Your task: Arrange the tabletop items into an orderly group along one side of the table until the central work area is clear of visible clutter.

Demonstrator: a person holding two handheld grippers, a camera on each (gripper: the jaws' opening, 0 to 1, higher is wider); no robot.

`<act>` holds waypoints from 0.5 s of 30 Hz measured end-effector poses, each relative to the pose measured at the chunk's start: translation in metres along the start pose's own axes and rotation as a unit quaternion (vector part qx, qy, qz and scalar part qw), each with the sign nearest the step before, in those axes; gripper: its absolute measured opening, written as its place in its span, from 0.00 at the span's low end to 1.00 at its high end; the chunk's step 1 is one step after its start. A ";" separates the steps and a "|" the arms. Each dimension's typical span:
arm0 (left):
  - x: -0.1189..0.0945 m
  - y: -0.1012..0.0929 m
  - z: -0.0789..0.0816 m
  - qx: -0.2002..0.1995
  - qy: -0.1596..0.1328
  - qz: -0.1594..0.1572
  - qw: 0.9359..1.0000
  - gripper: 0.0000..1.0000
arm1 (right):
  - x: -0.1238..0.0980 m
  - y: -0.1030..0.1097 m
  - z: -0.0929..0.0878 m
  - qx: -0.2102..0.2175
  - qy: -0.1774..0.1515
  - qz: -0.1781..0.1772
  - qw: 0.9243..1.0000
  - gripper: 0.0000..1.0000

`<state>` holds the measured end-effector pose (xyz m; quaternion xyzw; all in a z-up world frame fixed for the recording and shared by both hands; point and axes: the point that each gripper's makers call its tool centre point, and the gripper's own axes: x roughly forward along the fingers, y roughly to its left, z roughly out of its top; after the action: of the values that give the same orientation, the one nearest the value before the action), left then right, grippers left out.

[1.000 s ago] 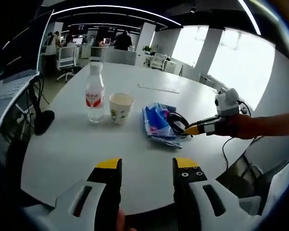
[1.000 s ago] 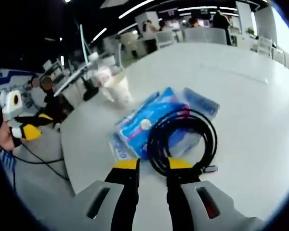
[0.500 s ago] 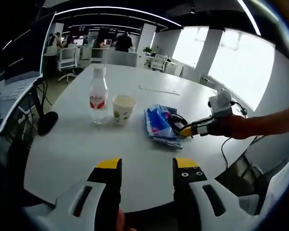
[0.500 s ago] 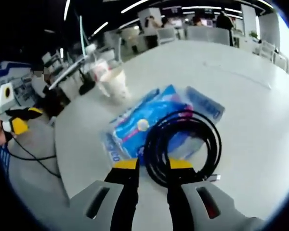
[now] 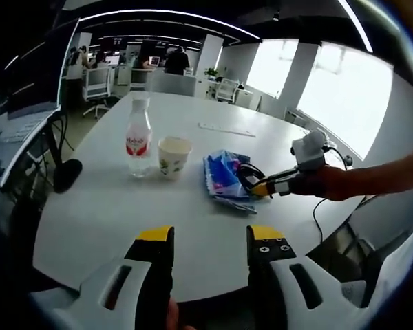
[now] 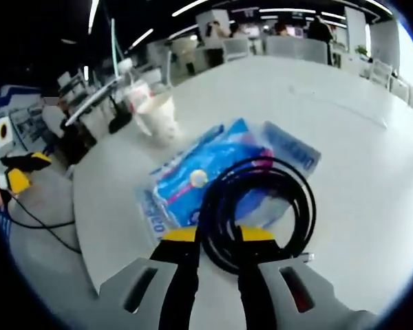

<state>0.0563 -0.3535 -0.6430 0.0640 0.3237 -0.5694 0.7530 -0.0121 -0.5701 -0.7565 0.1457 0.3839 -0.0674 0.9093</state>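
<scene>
On the round white table (image 5: 110, 206) stand a clear water bottle (image 5: 139, 137) with a red label and a paper cup (image 5: 173, 155) beside it. Right of them lies a blue packet (image 5: 222, 175) with a black cable coil (image 5: 250, 174) on top. My right gripper (image 5: 265, 187) reaches in from the right at table height. In the right gripper view the cable coil (image 6: 258, 203) lies on the blue packet (image 6: 186, 185), and its near loop sits between the narrowly parted jaws of the right gripper (image 6: 217, 237). My left gripper (image 5: 210, 237) is open and holds nothing, over the table's near edge.
A thin white strip (image 5: 226, 128) lies farther back on the table. A pale translucent packet (image 6: 290, 148) sticks out from under the coil. A monitor with hanging cables (image 5: 24, 134) and a black base (image 5: 63, 174) stand off the left edge. Office chairs and people are far behind.
My right gripper has moved forward over the table, and the cable's near loop now lies between its jaws. The left gripper has stayed put.
</scene>
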 end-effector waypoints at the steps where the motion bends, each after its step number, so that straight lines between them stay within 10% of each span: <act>1: -0.001 0.001 0.000 0.001 0.000 0.001 1.000 0.41 | 0.001 0.000 0.000 -0.002 0.001 0.000 1.000 0.19; 15: -0.011 0.002 -0.014 0.000 0.009 0.010 1.000 0.41 | 0.003 0.007 -0.005 -0.027 0.005 -0.002 1.000 0.09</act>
<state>0.0505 -0.3379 -0.6480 0.0727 0.3301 -0.5609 0.7558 -0.0124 -0.5621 -0.7607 0.1211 0.3903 -0.0581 0.9108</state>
